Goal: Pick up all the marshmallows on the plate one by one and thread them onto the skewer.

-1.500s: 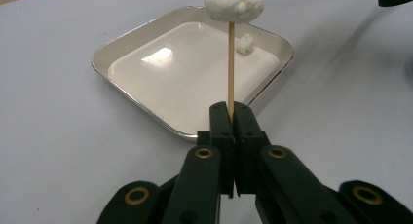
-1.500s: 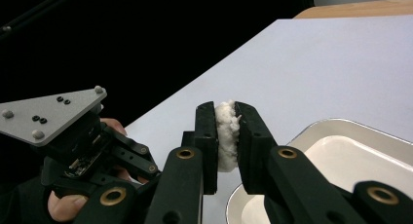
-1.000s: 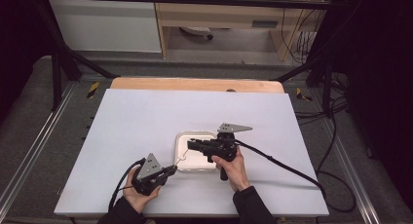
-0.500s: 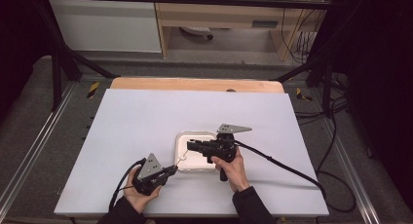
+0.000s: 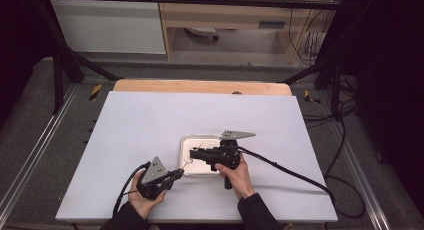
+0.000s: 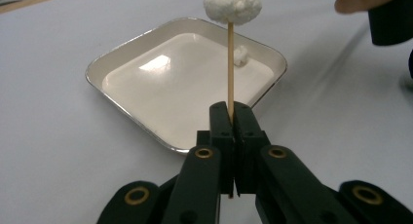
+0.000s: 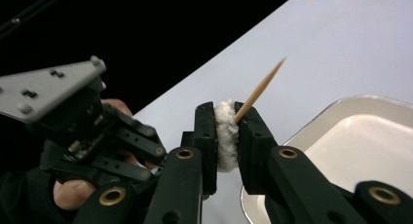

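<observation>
So the white marshmallow-looking piece (image 7: 225, 134) sits threaded on the thin wooden skewer (image 6: 231, 63), a little way below its pointed tip, just above the near edge of the tray (image 5: 186, 142). Compared with a second ago, basically nothing has changed: both hands, the skewer and the tray sit where they were.

The piece is soft, fluffy and a bit squashed. In the left gripper view it looks like a flat puffy disc with the stick going straight through it. A smaller white bit (image 6: 240, 55) lies inside the tray next to its far wall.

The right gripper (image 7: 226, 129) has its jaws clamped on the piece from both sides. The left gripper (image 6: 232, 118) is pinched tight on the skewer's lower end and holds it upright. The tray is shallow, white inside with a shiny metal rim, and rests on the white table (image 5: 150, 115).
</observation>
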`<action>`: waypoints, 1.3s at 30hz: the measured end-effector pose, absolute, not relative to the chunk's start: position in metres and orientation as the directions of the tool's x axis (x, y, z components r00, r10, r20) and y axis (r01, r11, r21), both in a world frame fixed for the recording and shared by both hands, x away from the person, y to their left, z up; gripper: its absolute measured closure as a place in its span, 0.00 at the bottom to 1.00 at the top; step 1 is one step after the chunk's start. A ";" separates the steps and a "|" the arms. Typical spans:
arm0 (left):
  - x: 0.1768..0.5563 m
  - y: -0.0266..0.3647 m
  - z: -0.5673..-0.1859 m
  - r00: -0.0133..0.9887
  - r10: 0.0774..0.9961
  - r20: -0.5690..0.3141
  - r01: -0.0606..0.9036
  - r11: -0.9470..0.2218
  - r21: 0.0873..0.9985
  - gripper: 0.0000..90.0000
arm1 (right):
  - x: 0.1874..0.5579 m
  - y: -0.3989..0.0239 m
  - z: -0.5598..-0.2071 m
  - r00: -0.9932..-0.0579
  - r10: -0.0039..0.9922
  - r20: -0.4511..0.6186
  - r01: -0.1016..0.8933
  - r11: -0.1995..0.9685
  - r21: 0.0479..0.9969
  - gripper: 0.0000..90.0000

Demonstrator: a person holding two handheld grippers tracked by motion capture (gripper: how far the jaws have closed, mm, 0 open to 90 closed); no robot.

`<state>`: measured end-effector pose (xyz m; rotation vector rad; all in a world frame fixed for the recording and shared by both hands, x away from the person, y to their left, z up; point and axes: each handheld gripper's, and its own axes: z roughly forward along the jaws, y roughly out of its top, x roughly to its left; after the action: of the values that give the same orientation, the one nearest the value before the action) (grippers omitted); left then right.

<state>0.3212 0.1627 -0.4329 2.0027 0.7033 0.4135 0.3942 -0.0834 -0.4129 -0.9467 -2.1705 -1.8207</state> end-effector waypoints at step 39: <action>0.327 0.177 -0.434 0.765 0.644 -0.020 0.328 -0.363 0.872 0.98 | 0.404 -0.121 -0.409 -0.791 0.568 0.228 0.469 0.325 0.821 0.03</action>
<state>0.3267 0.1771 -0.4339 1.9752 0.7336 0.4036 0.4035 -0.1208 -0.4091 -1.0362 -2.6377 -1.5764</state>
